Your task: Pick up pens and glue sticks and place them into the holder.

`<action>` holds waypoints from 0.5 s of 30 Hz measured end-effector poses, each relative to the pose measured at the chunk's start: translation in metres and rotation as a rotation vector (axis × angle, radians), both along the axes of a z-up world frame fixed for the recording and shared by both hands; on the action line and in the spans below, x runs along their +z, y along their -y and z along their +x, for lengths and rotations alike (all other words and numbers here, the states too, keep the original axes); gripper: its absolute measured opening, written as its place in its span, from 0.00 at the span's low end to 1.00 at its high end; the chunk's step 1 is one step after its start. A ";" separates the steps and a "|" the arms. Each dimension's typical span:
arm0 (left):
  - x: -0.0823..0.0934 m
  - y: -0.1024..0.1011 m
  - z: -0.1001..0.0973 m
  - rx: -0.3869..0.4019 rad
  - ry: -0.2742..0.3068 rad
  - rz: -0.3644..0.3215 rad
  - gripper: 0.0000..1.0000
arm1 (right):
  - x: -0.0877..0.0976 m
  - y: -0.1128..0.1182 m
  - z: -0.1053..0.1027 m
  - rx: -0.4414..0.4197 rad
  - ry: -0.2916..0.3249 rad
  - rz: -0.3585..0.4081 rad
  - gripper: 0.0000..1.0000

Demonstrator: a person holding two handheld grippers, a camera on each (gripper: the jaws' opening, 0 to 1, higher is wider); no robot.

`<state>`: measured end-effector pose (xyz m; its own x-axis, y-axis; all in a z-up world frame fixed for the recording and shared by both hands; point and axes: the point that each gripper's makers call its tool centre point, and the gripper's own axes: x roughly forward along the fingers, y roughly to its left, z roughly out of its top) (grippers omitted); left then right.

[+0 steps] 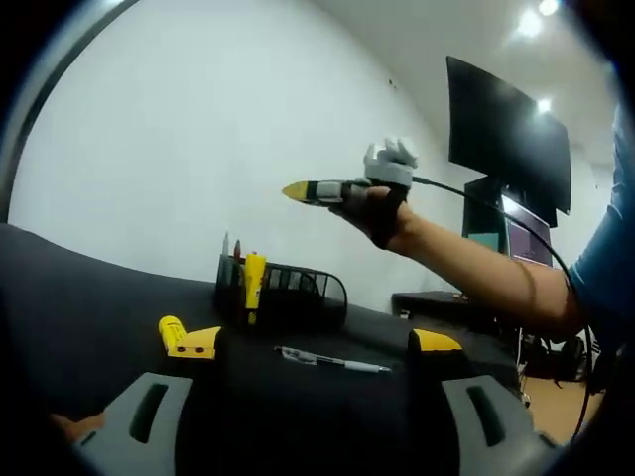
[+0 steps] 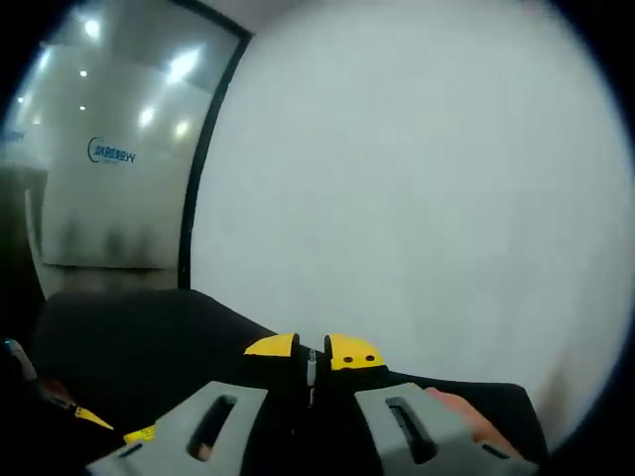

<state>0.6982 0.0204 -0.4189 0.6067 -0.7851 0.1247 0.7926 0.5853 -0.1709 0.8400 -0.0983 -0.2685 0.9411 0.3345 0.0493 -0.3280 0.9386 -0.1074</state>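
A black mesh holder [image 1: 298, 296] stands on the dark table [image 1: 89, 307] with a yellow glue stick [image 1: 255, 278] and some pens upright in it. In front of it lies a white pen [image 1: 332, 362], between the wide-open jaws of my left gripper [image 1: 317, 342]. A yellow glue stick [image 1: 171, 329] lies by the left jaw's tip. A hand holds my right gripper [image 1: 296, 190] high above and right of the holder. In the right gripper view, my right gripper [image 2: 311, 355] is shut on a thin pale sliver [image 2: 311, 375], apparently a pen seen end-on.
A white wall [image 1: 198, 139] rises behind the table. A dark monitor [image 1: 506, 129] and shelves stand at the right. A cable trails from the right gripper along the person's forearm [image 1: 476, 273]. Pen tips and yellow bits [image 2: 94, 418] show at the lower left of the right gripper view.
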 end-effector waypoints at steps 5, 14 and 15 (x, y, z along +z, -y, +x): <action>0.000 0.000 0.001 0.006 0.004 0.004 0.75 | 0.004 0.028 -0.019 -0.017 0.014 0.016 0.10; -0.001 -0.001 0.003 0.017 0.009 0.011 0.75 | -0.004 0.042 -0.057 -0.024 -0.003 -0.015 0.14; -0.001 0.000 0.003 0.017 0.010 0.014 0.75 | -0.006 0.042 -0.061 -0.022 -0.005 -0.013 0.15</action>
